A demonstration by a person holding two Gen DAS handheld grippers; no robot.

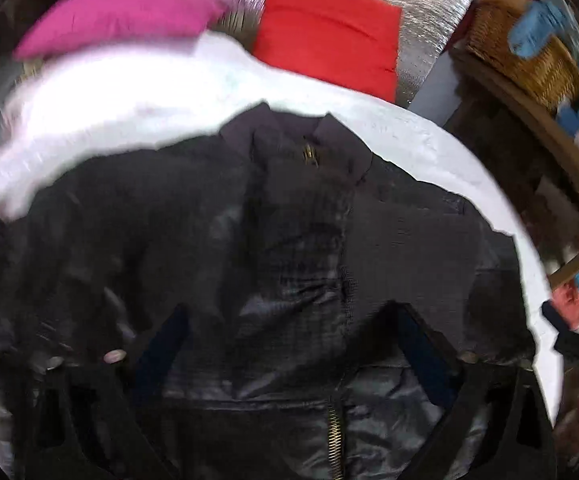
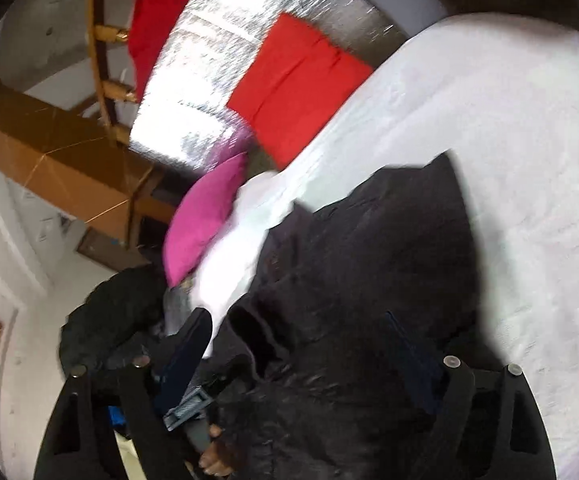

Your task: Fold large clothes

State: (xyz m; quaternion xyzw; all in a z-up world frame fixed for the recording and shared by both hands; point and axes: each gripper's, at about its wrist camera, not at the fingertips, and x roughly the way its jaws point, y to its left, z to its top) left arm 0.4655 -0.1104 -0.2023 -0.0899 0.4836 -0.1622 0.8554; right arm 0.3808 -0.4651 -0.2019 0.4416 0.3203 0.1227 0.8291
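Black jacket lies spread on a white sheet over the bed, front up, filling the middle and lower part of the left wrist view. Collar sits at upper centre of that frame; a brass zipper runs down at bottom centre.

Left gripper sits low in the frame over the jacket's chest, jaws wide, fabric showing between them but no pad seen pressing on it.

Right wrist view is tilted and blurred. Right gripper is at the bottom of the frame, jaws wide, dark jacket cloth bunched between them; whether a pad touches the cloth cannot be told. A person's fingers show at bottom centre beside a grey part of the other gripper.

Pink pillow lies at upper left of the left view, at the sheet's edge. Folded red cloth lies at upper centre on a silver mat. Wicker basket at upper right.
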